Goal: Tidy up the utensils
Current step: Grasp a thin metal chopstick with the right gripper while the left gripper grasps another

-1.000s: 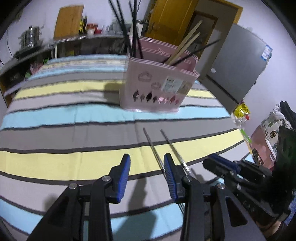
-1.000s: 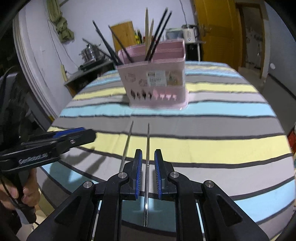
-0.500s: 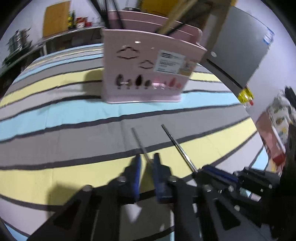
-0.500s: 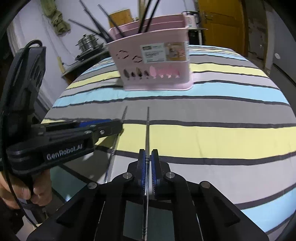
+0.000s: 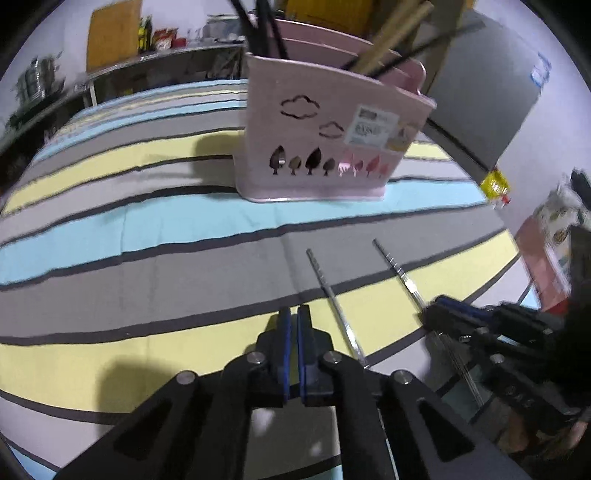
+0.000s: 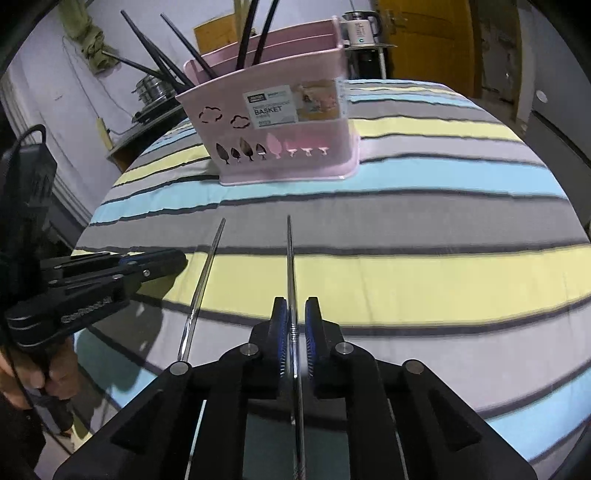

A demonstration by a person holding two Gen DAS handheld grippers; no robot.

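Two metal chopsticks lie side by side on the striped tablecloth (image 5: 147, 236) in front of a pink utensil basket (image 5: 314, 147) (image 6: 277, 147) holding black and wooden chopsticks. My left gripper (image 5: 294, 314) (image 6: 173, 258) is nearly shut and starting to open, with nothing between its pads; the left chopstick (image 5: 334, 299) (image 6: 201, 291) lies just to its right. My right gripper (image 6: 294, 314) (image 5: 432, 310) straddles the right chopstick (image 6: 290, 258) (image 5: 397, 267). Its jaws are opening, with a small gap on each side of the stick.
A person's hand (image 6: 37, 376) holds the left gripper's handle at the table's near-left edge. A shelf with pots (image 5: 37, 85) stands beyond the far left. An orange door (image 6: 424, 48) and a kettle (image 6: 360, 26) are behind the basket.
Both grippers moved closer to the basket and lower. The left jaws closed from wide apart and now sit left of their chopstick. The right jaws clamped its chopstick, then parted slightly.
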